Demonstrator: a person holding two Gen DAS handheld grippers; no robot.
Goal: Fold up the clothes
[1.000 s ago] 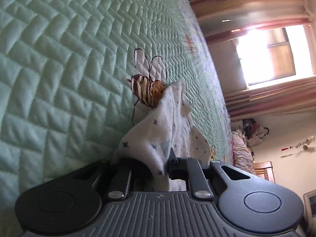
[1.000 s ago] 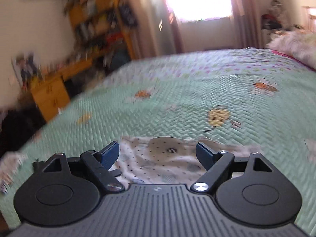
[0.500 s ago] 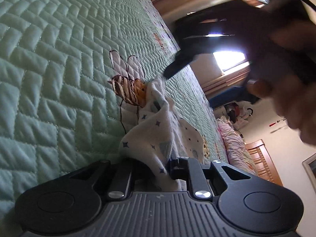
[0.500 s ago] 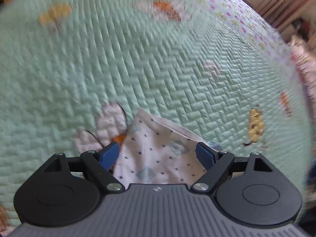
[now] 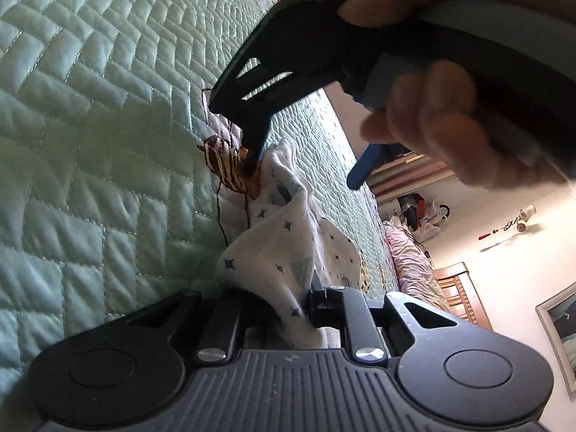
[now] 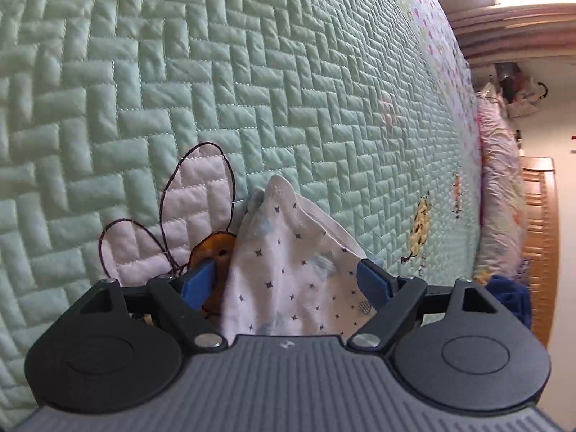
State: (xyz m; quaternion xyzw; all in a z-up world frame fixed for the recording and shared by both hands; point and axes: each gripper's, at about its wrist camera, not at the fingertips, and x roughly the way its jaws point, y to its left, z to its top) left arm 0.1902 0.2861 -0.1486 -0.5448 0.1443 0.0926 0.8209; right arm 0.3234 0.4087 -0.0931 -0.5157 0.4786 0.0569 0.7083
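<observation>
A small white garment [image 5: 284, 237] with tiny blue stars lies bunched on the mint quilted bedspread [image 5: 108, 144]. At the bottom of the left wrist view, my left gripper [image 5: 284, 309] is shut on its near end, with cloth pinched between the black fingers. My right gripper [image 5: 306, 169], held by a person's hand [image 5: 450, 126], hangs over the garment's far tip with its blue pads spread wide. In the right wrist view, the right gripper [image 6: 284, 282] is open and straddles the garment [image 6: 288, 252]. Neither pad presses on the cloth.
An embroidered bee [image 6: 212, 252] with pale wings [image 6: 201, 194] sits on the bedspread [image 6: 252, 72] just beside the garment. A pink pillow [image 6: 500, 198] and wooden headboard [image 6: 543, 234] lie at the far end. A framed picture [image 5: 558, 334] hangs on the wall.
The right gripper swung in across the bed, turned downward and settled over the garment's far end, still open. The left gripper kept its grip and only rolled slightly.
</observation>
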